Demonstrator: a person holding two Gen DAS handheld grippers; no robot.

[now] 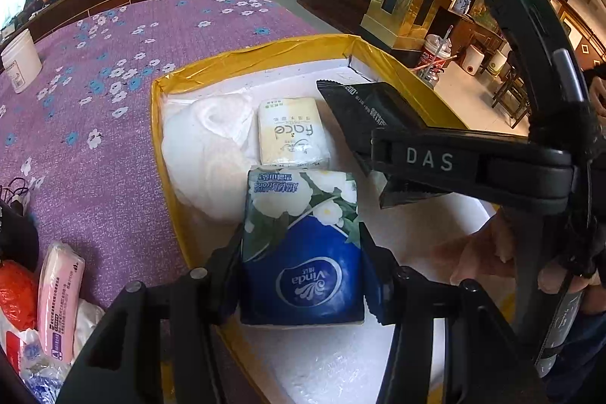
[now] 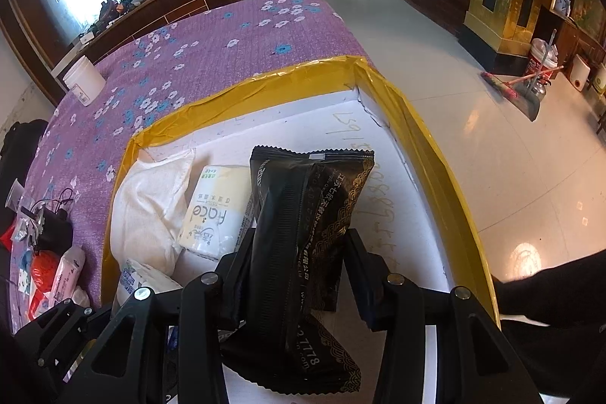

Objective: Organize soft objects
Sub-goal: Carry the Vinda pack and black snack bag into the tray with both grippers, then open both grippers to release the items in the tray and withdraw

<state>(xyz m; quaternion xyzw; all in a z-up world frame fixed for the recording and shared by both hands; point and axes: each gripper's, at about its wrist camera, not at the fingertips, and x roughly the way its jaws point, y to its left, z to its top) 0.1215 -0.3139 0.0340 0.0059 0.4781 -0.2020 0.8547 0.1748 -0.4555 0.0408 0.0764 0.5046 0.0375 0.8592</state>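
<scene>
A white foam box with a yellow taped rim [image 1: 242, 53] [image 2: 242, 89] stands on the purple flowered cloth. In it lie a white towel [image 1: 204, 146] [image 2: 147, 211] and a pale yellow "face" tissue pack [image 1: 291, 131] [image 2: 212, 214]. My left gripper [image 1: 301, 252] is shut on a blue Vinda tissue pack [image 1: 303, 275] [image 2: 140, 279] at the box's near side, just in front of the "face" pack. My right gripper [image 2: 295, 252] [image 1: 378, 169] is shut on a black packet with gold print [image 2: 299, 222] [image 1: 363, 108], held over the box's right half.
Left of the box, near the table's front, lie a pink pack [image 1: 58, 298], an orange-red bag [image 1: 15, 290] and dark cables. A white jar [image 1: 21, 65] [image 2: 83, 78] stands far left. A person's hand [image 1: 484, 252] holds the right gripper. A broom [image 2: 503, 86] lies on the tiled floor.
</scene>
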